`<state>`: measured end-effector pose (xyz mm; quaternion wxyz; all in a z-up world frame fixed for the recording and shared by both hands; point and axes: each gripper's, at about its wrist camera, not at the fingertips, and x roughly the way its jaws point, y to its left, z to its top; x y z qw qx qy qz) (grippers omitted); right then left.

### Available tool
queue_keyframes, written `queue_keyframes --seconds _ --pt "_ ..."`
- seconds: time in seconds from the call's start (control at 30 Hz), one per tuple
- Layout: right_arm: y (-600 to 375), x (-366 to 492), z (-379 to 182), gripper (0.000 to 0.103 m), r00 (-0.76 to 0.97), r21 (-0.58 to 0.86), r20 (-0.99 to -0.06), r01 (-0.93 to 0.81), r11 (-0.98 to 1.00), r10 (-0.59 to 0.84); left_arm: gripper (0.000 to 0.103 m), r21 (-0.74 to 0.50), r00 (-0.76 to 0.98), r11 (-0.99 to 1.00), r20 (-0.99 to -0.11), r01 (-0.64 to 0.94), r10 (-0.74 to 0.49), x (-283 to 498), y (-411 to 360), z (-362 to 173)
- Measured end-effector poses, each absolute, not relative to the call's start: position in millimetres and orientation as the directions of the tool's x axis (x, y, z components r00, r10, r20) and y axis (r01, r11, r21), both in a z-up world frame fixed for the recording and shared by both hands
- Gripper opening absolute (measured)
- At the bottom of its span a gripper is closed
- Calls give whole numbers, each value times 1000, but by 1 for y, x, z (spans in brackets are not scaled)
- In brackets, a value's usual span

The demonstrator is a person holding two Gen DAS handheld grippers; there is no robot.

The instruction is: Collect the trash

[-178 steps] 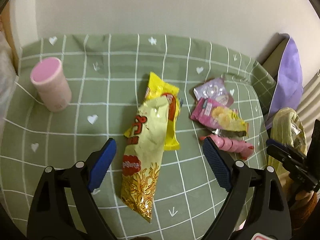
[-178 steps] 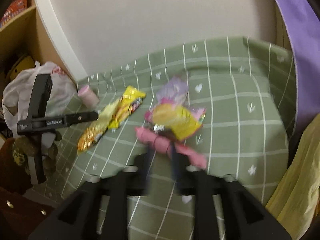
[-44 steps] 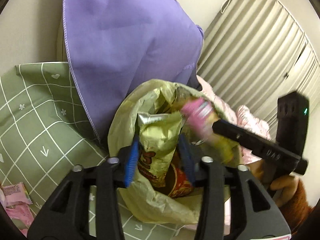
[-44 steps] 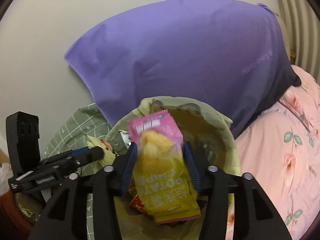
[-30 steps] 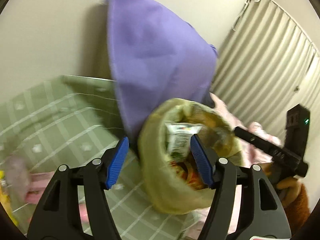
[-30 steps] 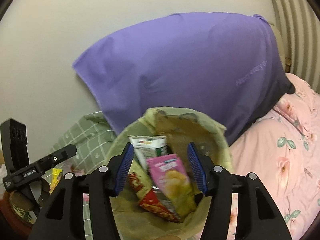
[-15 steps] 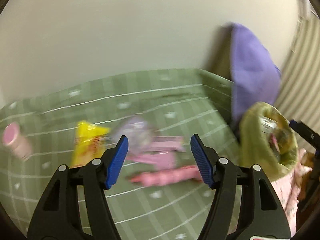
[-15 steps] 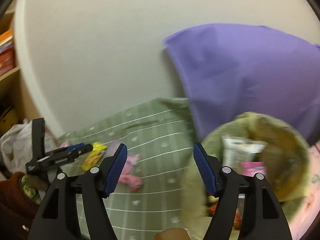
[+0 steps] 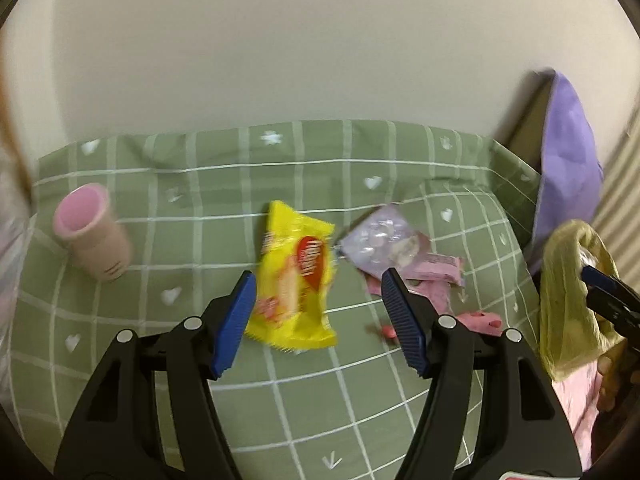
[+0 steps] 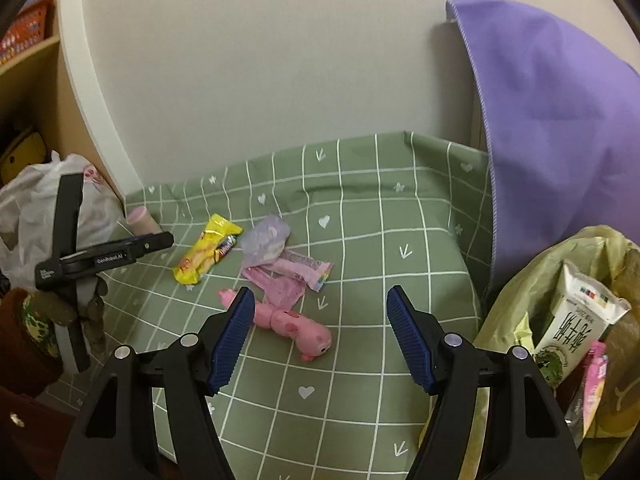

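1. Looking down our left gripper (image 9: 316, 308), we see its blue fingers (image 9: 234, 326) spread apart with nothing clamped; the yellow snack packet (image 9: 298, 276) lies on the green checked cloth (image 9: 200, 240) on the table, framed between them but not touched.
2. Same view: a lilac pouch (image 9: 382, 242) sits just right of the yellow one, with pink wrappers (image 9: 432, 284) tucked under its near edge and a pink pig toy (image 9: 478, 322) partly hidden behind the right finger. A pink cup (image 9: 94, 236) stands well off to the left.
3. At the far right edge we only catch the outside of the yellow-green trash bag (image 9: 568, 300), with our right gripper's tip in front of it. What's inside isn't visible from here.
4. The right wrist view fills that in: our right gripper (image 10: 320, 336) has its fingers (image 10: 410, 352) wide apart and empty, over bare cloth next to the pig (image 10: 294, 326).
5. That view looks into the bag (image 10: 532, 280) at lower right: a white-and-green carton (image 10: 572, 328) and a pink packet (image 10: 594, 380) sit inside.
6. Also only here: the purple cloth (image 10: 560, 120) up close, a white plastic bag (image 10: 32, 208) by a shelf, and our left gripper (image 10: 132, 248) from the side.
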<state>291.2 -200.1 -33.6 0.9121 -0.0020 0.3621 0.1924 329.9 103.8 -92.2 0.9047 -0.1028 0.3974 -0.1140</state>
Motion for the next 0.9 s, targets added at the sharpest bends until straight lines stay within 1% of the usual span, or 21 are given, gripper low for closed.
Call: queue_keyframes --seconds 0.17,0.23,0.37,0.47,0.5,0.6,0.63,0.7,0.73,0.8,0.9 --pt "-196 294 -43 65 674 78 -683 -316 946 282 61 -195 631 928 -687 318 -361 360 65 -94" --pt "-198 295 -46 65 666 78 -692 -312 947 276 61 -176 607 910 -695 374 -384 376 51 -99" --pt "-208 293 -50 65 655 99 -707 -283 954 267 61 -147 563 901 -736 409 -375 411 35 -118" --pt "-214 291 -56 65 640 106 -723 -270 957 260 61 -171 519 890 -759 423 -393 433 31 -132" --pt "-214 291 -57 65 635 105 -729 -269 958 258 61 -191 478 879 -779 436 -406 440 28 -139" --pt "-213 289 -63 65 616 93 -748 -271 958 247 61 -158 458 876 -802 455 -382 444 21 -145" --pt "-212 288 -65 65 612 90 -752 -274 958 245 58 -142 463 878 -805 457 -371 442 19 -145" --pt "-212 288 -67 65 609 92 -754 -274 957 246 39 -116 471 891 -815 438 -338 440 18 -146" --pt "-212 289 -68 65 607 96 -755 -274 957 249 34 -116 473 901 -819 418 -326 439 21 -145" --pt "-210 292 -68 65 609 90 -754 -277 957 247 6 -149 463 916 -826 372 -322 437 27 -144" --pt "-204 301 -69 65 600 103 -749 -312 944 281 1 -194 485 937 -814 289 -319 424 40 -137"
